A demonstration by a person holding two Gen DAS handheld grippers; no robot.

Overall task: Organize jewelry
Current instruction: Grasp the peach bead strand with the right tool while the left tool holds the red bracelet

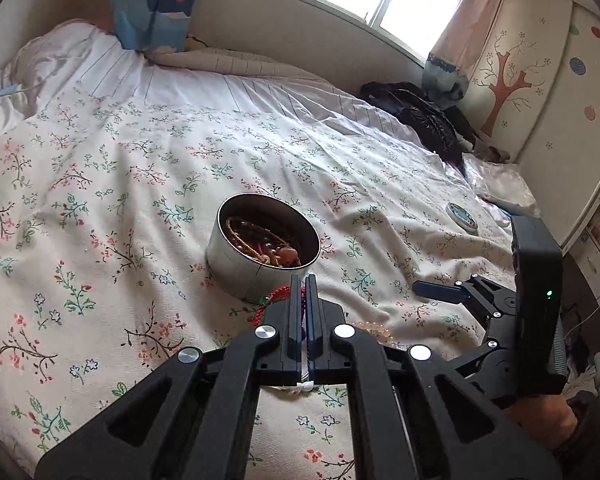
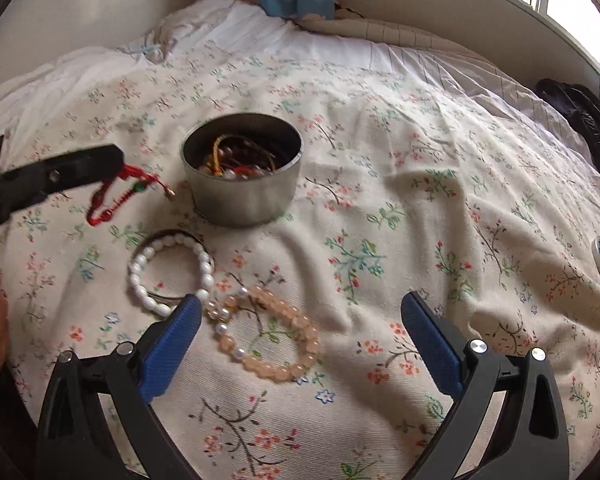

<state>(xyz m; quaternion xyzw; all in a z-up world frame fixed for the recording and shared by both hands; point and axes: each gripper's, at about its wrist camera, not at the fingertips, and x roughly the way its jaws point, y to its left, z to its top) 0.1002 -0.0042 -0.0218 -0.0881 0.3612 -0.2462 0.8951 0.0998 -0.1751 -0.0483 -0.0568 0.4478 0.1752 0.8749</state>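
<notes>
Red cord bracelet (image 2: 114,196) hangs clamped in the left gripper (image 2: 112,164) beside the metal tin (image 2: 242,196). Right gripper (image 2: 300,316) jaws stand spread, empty, above the peach bead bracelet (image 2: 276,336).

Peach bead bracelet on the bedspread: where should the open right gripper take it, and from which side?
Grip the peach bead bracelet across its far-right arc, coming straight down from above. It lies flat as an open ring, so one finger can go inside and one outside. Its left end touches the white bead bracelet, so stay clear there. The right gripper is already open.
</notes>
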